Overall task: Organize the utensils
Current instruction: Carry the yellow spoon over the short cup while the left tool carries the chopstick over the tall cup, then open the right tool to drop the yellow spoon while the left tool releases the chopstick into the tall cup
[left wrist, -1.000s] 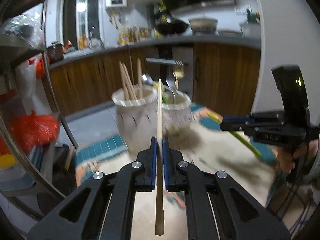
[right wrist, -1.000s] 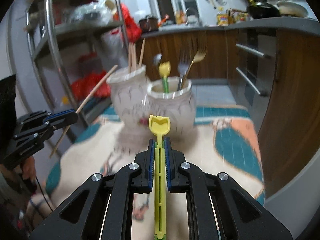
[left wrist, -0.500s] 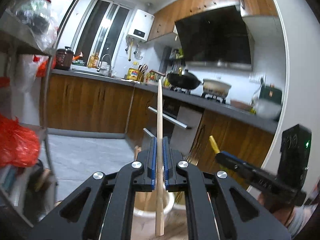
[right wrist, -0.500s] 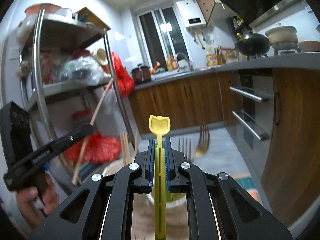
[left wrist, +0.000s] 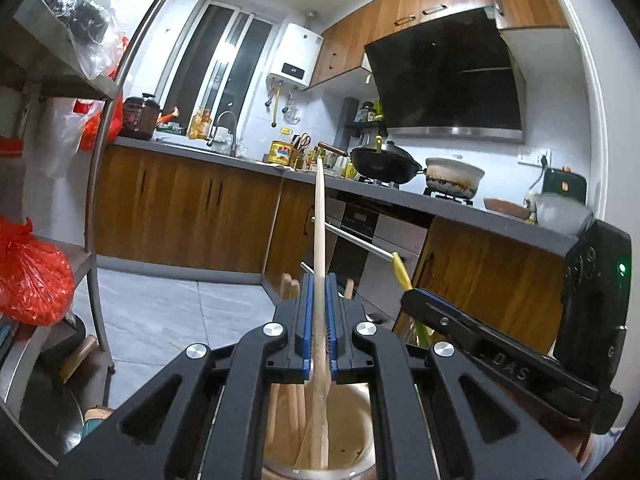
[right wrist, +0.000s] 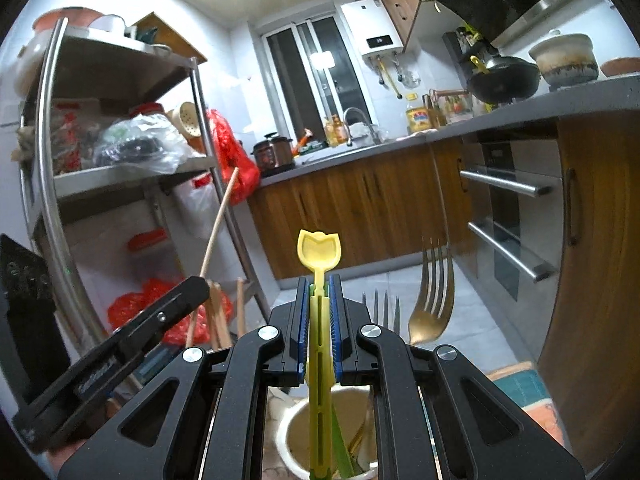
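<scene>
The left gripper (left wrist: 319,330) clamps a chopstick (left wrist: 319,240), the right gripper (right wrist: 319,330) a yellow spoon (right wrist: 319,252); released off-centre, either could miss its cup (right wrist: 288,432).

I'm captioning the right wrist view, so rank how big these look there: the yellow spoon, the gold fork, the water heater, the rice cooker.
1. Yellow spoon, nearest the camera, so enlarged.
2. Gold fork.
3. Water heater.
4. Rice cooker.
Fork and heater look close; the order is unsure.
</scene>
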